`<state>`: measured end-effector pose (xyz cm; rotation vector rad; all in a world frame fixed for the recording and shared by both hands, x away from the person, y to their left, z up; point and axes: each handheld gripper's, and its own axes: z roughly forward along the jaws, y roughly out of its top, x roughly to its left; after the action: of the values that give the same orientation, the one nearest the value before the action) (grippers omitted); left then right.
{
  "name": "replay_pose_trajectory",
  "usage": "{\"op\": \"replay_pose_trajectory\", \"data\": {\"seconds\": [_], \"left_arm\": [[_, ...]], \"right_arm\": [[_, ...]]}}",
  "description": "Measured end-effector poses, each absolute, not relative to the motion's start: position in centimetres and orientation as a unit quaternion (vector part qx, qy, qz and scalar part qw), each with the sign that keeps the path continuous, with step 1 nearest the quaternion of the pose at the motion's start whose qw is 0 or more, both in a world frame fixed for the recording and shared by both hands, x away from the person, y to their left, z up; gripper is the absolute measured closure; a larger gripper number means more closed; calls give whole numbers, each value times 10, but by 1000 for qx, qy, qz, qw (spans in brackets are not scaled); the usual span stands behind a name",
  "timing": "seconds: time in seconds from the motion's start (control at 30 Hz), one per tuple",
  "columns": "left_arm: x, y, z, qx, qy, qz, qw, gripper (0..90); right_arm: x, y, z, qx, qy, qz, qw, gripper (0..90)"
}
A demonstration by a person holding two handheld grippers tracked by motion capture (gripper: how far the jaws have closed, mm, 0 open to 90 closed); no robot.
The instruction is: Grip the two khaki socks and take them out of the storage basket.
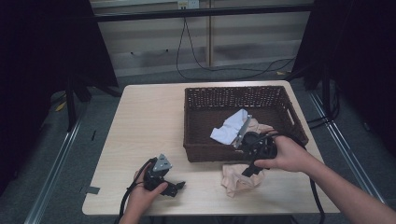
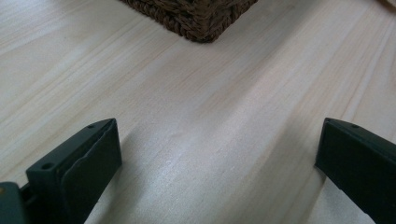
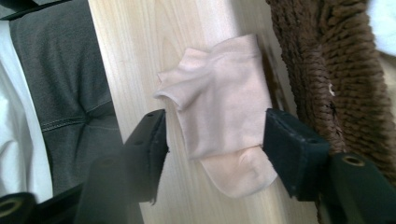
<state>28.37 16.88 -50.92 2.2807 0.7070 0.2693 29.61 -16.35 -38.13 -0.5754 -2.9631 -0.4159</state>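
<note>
Two grippers: right gripper (image 3: 215,154), jaws spread, straddles a beige sock (image 3: 219,121) beside the wicker basket (image 1: 196,100); left gripper (image 2: 217,161), jaws spread, over bare surface (image 2: 196,107).

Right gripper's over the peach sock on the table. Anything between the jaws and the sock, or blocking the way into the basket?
Nothing lies between the open right gripper and the peach sock. On the way in, only the basket near wall stands beside it; the sock must go over that.

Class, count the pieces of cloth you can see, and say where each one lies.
3: a white cloth and a peach one inside the basket, a peach sock on the table before it. More may be hidden.
</note>
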Motion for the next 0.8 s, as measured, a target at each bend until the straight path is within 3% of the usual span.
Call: {"op": "replay_pose_trajectory", "data": {"seconds": [0.37, 0.8], "left_arm": [[284, 169, -509, 885, 274, 105, 361, 0], [284, 169, -509, 885, 274, 105, 361, 0]], "right_arm": [[289, -181, -386, -200, -967, -155, 35, 206], [281, -203, -398, -204, -965, -165, 23, 136]]}}
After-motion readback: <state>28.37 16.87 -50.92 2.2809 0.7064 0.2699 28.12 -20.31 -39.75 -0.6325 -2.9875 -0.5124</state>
